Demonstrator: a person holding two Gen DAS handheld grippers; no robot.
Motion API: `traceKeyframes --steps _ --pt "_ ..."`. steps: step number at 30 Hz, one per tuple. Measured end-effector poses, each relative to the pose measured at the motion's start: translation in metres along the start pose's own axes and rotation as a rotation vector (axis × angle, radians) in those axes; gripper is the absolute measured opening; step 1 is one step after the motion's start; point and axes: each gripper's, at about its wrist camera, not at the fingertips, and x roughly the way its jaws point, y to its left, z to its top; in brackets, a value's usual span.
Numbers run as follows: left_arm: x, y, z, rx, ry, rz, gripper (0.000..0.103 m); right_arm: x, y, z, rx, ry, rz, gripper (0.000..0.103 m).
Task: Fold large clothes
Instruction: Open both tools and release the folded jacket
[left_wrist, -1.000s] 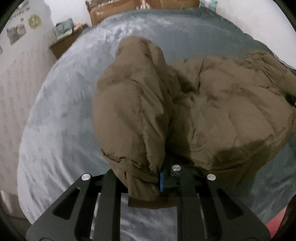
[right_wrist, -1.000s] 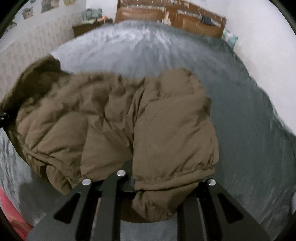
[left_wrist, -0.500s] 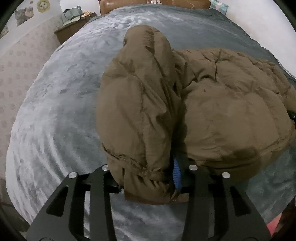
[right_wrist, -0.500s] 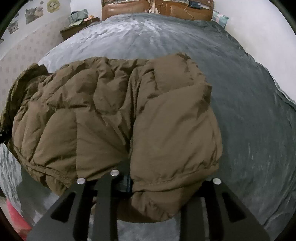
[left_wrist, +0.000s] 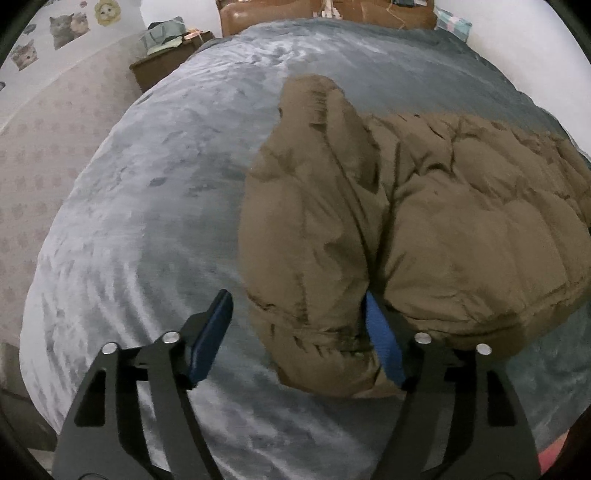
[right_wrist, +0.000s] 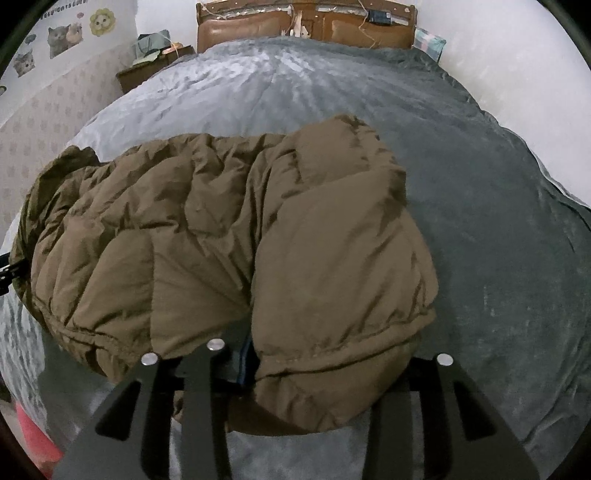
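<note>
A brown puffer jacket (left_wrist: 424, 229) lies on the grey bed blanket (left_wrist: 147, 221), sleeves folded over the body. My left gripper (left_wrist: 299, 332) is open; the left sleeve cuff (left_wrist: 314, 343) lies between its blue-padded fingers, touching the right pad. In the right wrist view the jacket (right_wrist: 221, 240) fills the middle. The right sleeve cuff (right_wrist: 332, 376) drapes between my right gripper's (right_wrist: 314, 384) spread fingers; the tips are hidden under the fabric.
A brown headboard (right_wrist: 306, 26) stands at the far end, a wooden nightstand (right_wrist: 151, 70) at far left. Wallpapered wall (left_wrist: 44, 129) runs along the left. A pink object (right_wrist: 33, 435) lies by the bed's near edge.
My left gripper has opened and let go of the left sleeve cuff. Both grippers have lowered the sleeves onto the jacket, which has settled on the bed.
</note>
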Motion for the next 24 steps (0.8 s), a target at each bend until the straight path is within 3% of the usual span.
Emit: traceKeyframes --steps 6,14,24 --pt "-0.001 0.018 0.004 -0.007 0.001 0.001 0.075 0.0 -0.005 -0.002 0.028 -0.003 0.007 0.042" --pt "-0.001 0.006 0.018 0.001 -0.016 0.001 0.075 0.002 -0.006 0.001 0.019 0.008 -0.003 0.045" --pt "-0.002 0.009 0.027 0.02 0.005 0.005 0.077 0.015 -0.006 0.002 0.028 0.095 -0.013 0.061"
